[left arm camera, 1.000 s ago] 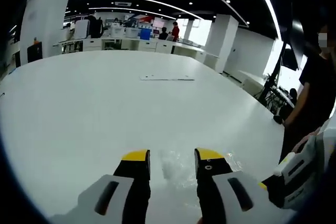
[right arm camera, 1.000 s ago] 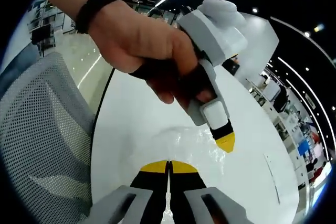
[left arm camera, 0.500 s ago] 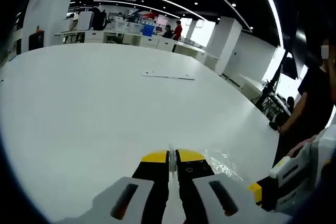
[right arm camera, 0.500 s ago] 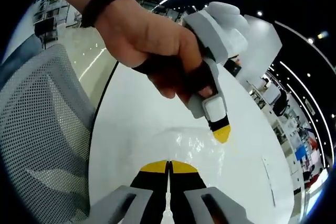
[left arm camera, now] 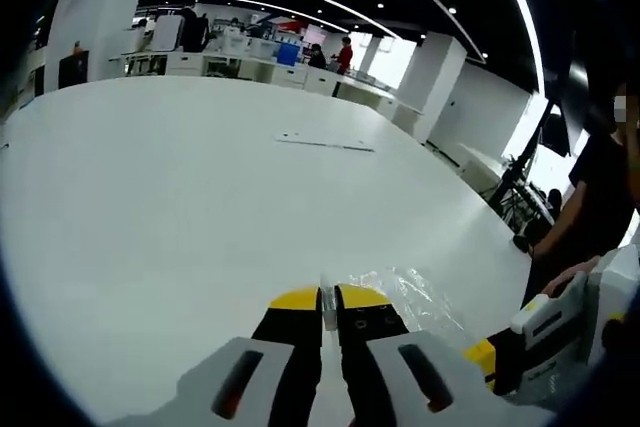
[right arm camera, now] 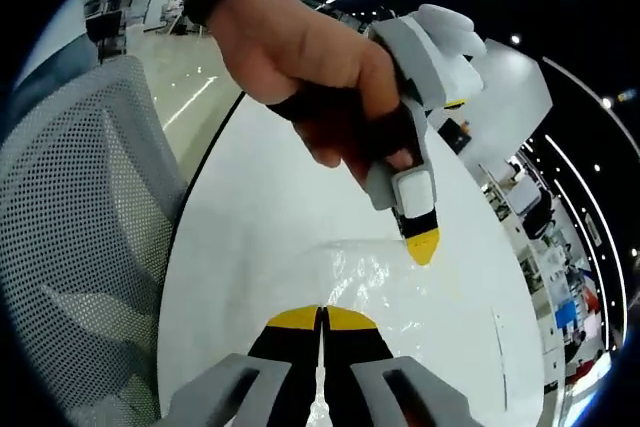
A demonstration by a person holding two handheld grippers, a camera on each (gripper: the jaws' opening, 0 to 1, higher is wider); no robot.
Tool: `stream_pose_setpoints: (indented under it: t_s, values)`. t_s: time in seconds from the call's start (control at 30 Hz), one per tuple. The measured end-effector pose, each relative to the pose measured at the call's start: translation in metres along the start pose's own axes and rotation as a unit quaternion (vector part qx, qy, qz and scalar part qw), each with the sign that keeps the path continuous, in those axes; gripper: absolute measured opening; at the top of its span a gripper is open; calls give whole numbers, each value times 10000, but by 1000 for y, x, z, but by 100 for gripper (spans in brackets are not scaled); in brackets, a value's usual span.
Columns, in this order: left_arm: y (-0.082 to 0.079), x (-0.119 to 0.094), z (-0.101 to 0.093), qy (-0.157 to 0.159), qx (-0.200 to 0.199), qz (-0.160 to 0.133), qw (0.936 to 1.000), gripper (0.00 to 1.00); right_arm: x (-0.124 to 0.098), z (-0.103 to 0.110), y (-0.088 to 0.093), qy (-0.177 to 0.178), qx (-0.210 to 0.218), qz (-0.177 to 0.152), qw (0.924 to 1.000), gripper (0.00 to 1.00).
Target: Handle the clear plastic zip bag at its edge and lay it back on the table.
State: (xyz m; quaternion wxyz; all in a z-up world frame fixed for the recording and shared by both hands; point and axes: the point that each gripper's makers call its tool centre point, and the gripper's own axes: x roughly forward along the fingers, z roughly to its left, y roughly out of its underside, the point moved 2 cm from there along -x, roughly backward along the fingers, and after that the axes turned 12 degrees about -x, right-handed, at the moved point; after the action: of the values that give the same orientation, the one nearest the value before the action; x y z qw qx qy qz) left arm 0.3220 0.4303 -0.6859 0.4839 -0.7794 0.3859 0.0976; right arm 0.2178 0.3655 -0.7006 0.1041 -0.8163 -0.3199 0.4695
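step: clear zip bag is held at its edge above the table | fingers: left gripper and right gripper are pinched on it | next: lowering is called for; then release

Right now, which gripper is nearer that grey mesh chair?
Right. The right gripper sits by the table edge beside the mesh chair; the left gripper is farther in over the table.

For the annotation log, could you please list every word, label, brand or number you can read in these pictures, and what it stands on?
None can be read.
The clear plastic zip bag shows no print.
The left tongs and right tongs show only yellow tips, no lettering.
The flat strip on the white table is too small to read.
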Motion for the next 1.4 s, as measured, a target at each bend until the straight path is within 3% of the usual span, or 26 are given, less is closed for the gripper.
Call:
stream_pose_setpoints:
  t_s: [0.13, 0.23, 0.53, 0.8, 1.03, 1.17, 1.4]
  values:
    - [0, -4, -4, 79, -76, -55, 9999, 3, -2, 3, 3, -78, -446, 71, 9990, 0]
    - [2, -6, -5, 59, -74, -27, 10000, 0, -2, 4, 7, -104, -409, 85, 9991, 0]
    - [5, -7, 0, -73, 60, 30, 10000, 0, -1, -2, 24, 65, 535, 135, 9985, 0]
    - [10, -8, 3, -127, 52, 108, 9998, 0, -5, -7, 40, 241, 1106, 303, 9931, 0]
    - [17, -17, -5, -217, 51, 87, 9997, 0, 0, -12, 56, 247, 1322, 482, 9897, 1]
    - [17, -17, -1, -339, 46, 6, 9994, 0, 0, -13, 58, 240, 1544, 510, 9864, 5]
    - [16, -13, 5, -454, 6, 16, 9990, 0, 0, -14, 42, 299, 1949, 214, 9801, 19]
